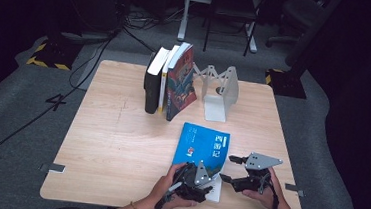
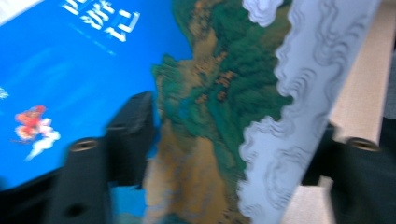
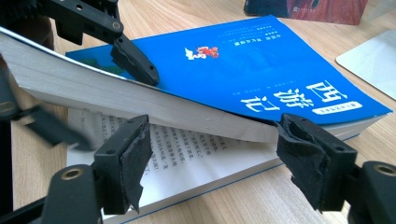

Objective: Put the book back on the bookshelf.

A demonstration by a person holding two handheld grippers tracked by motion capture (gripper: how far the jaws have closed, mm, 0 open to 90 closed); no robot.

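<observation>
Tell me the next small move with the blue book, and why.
Probably slide the right tongs into the gap and close on the raised stack of pages. The left tongs have the front part of the blue book lifted at its near corner, printed pages show below, and the right jaws stand open level with that gap, touching nothing.

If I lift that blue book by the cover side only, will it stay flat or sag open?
Probably sag open: the blue book is a paperback, and its lifted front half already bows above the printed pages. The cover looks glossy, so the left gripper fingers may slip. It looks thick, likely hefty.
</observation>
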